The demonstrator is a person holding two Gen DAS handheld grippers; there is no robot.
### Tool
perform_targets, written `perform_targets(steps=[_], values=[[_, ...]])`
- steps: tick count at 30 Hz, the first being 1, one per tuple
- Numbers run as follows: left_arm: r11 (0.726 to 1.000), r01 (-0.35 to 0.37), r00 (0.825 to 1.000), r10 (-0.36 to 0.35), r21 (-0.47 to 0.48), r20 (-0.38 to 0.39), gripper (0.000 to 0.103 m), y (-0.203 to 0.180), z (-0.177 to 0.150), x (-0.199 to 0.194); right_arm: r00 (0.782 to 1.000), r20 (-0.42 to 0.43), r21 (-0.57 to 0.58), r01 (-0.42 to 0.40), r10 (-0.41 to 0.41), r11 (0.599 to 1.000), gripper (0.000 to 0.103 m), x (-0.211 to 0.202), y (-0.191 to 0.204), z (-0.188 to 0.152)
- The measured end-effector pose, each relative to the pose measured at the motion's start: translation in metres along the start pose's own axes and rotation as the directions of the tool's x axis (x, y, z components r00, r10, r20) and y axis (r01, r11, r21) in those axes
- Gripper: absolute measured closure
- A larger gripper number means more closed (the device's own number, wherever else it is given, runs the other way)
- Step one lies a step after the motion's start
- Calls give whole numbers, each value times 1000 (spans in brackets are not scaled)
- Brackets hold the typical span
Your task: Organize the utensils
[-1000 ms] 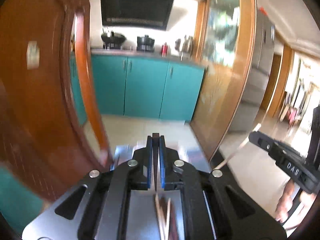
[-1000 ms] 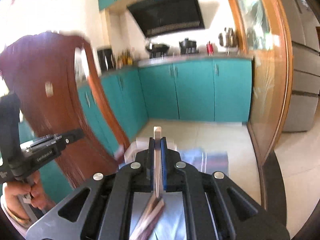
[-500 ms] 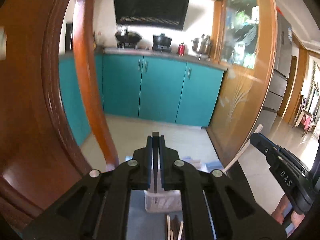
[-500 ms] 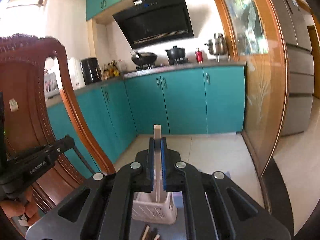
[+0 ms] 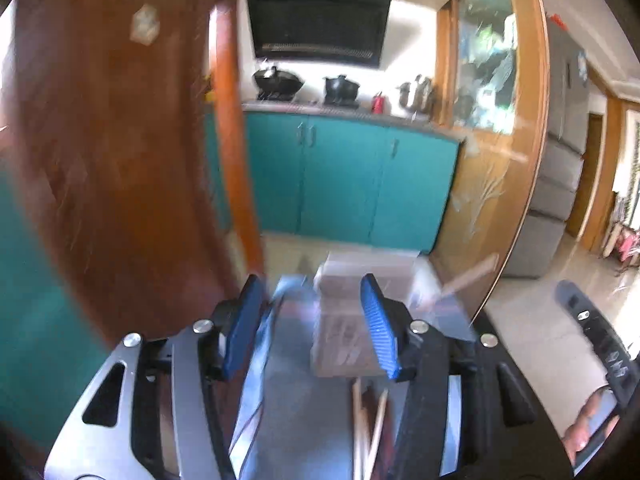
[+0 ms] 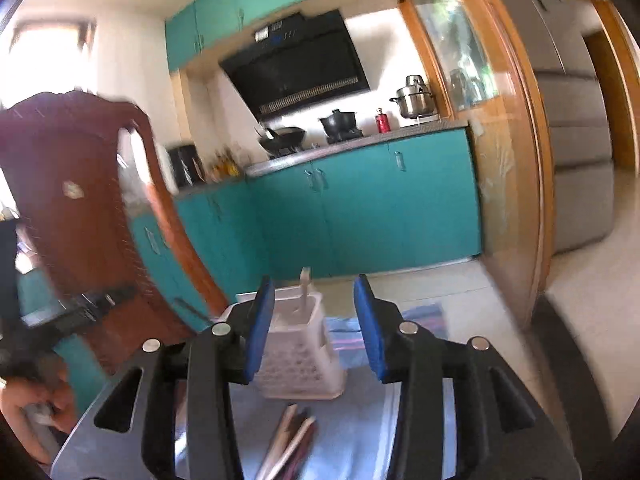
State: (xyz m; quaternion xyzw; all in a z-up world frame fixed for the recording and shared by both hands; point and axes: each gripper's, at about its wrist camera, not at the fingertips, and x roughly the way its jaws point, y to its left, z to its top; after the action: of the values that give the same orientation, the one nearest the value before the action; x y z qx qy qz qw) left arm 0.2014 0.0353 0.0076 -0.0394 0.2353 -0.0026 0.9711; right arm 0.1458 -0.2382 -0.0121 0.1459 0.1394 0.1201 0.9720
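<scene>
The left gripper (image 5: 312, 324) is opening, its blue pads standing apart with nothing pressed between them; the white perforated utensil basket (image 5: 348, 320) is showing through the gap, beyond the fingertips. The right gripper (image 6: 314, 328) is opening too, and nothing is clamped in it: a pale chopstick (image 6: 305, 288) is standing upright in the basket (image 6: 296, 356), just beyond the pads and seemingly free of them. In the left view another light stick (image 5: 470, 276) is slanting over the basket's right side, blurred, so whether it is resting inside or only passing cannot be told.

The basket is sitting on a blue cloth (image 6: 356, 432) spread over the counter, and the loose chopsticks (image 6: 288, 440) are lying in a small heap on the cloth just in front of it, pale and dark ones mixed. The right gripper's body (image 5: 596, 348) is showing at the edge of the left view, with the person's fingers around its handle.

This looks like the drop-off step of sorting: sticks being let go into the basket while more are waiting. The next move probably calls for both grippers to tilt down toward the heap, each lining its pads across a single stick near one end, closing firmly and lifting it clear without dragging its neighbours or nudging the light basket.
</scene>
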Motion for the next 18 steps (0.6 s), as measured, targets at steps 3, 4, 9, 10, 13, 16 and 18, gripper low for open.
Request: perform_targets(steps=[3, 4, 9, 10, 13, 16, 18], values=[[999, 33, 988, -35, -18, -148, 63, 5, -43, 21, 961, -275, -31, 18, -25, 999, 62, 39, -2, -41], [998, 55, 970, -59, -26, -236, 72, 4, -64, 37, 927, -373, -37, 22, -34, 999, 62, 58, -2, -54], [996, 86, 895, -83, -13, -439, 76, 1, -129, 71, 711, -703, 60, 53, 5, 997, 63, 142, -10, -124], [995, 96, 887, -92, -13, -453, 76, 1, -135, 73, 693, -721, 55, 56, 0, 997, 63, 149, -8, -131], [990, 140, 870, -129, -11, -475, 76, -2, -144, 80, 667, -742, -32, 72, -72, 997, 63, 165, 5, -146], [987, 162, 865, -135, 14, -484, 76, -11, -139, 92, 659, -738, -134, 65, -143, 989, 65, 168, 17, -153], [982, 189, 848, -164, 0, -504, 76, -14, -142, 97, 656, -736, -177, 53, -168, 983, 69, 168, 21, -155]])
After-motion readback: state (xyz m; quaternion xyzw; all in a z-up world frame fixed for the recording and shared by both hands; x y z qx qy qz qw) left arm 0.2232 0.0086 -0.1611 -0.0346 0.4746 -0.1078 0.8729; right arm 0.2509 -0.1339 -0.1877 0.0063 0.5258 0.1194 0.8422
